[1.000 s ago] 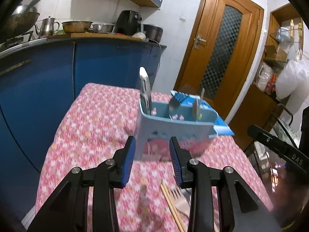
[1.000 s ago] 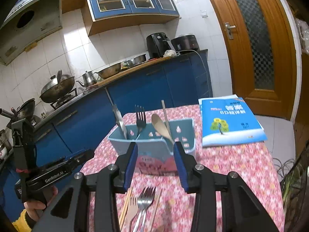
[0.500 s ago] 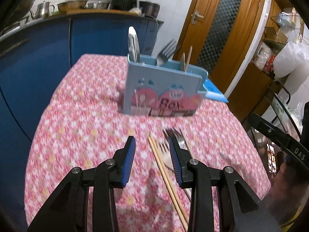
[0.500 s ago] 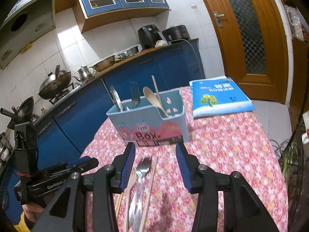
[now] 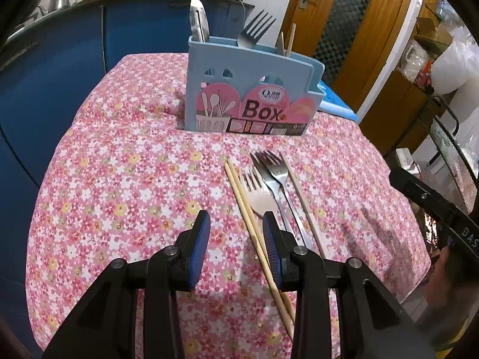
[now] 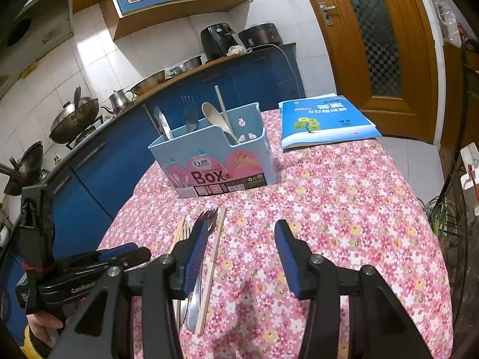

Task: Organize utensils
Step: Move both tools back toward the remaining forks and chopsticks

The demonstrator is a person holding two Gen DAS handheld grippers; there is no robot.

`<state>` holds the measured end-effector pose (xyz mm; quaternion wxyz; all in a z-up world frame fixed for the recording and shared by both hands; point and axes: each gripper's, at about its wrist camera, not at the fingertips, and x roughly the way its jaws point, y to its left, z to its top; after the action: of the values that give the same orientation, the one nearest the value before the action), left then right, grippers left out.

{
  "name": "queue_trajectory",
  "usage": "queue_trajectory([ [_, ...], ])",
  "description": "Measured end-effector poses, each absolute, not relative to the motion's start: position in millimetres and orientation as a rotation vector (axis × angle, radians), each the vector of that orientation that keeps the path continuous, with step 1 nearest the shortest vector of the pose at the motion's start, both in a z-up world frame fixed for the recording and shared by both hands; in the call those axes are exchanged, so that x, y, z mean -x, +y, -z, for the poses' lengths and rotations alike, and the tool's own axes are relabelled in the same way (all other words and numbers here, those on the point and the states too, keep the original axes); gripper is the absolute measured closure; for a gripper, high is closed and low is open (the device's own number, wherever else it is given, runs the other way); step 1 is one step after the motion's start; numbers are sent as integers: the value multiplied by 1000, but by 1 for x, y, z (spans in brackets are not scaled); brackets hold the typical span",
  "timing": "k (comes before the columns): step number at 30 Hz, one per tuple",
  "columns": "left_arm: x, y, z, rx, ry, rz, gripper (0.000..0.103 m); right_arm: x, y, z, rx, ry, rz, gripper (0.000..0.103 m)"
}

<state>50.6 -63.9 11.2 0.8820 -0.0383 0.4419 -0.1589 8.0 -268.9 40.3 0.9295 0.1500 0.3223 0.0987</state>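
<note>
A light blue utensil box stands upright on the floral tablecloth, also in the right wrist view. It holds a knife, a fork, a spoon and a chopstick. In front of it lie a pair of wooden chopsticks, a pale plastic fork, two metal forks and a single chopstick. My left gripper is open and empty, just above the chopstick pair. My right gripper is open and empty, to the right of the loose utensils.
A blue book lies at the table's far right corner. Blue kitchen cabinets with pots stand behind the table. A wooden door is at the right. A wire rack stands beside the table.
Both grippers have tilted down and pulled back from the box toward the loose utensils. The box now stands farther off; both grippers stay open.
</note>
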Motion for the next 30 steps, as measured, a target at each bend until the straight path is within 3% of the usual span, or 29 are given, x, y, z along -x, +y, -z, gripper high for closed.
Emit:
queue_trajectory([
  [30, -54, -74, 11, 10, 996, 297, 66, -2, -277, -33, -344, 666, -209, 52],
])
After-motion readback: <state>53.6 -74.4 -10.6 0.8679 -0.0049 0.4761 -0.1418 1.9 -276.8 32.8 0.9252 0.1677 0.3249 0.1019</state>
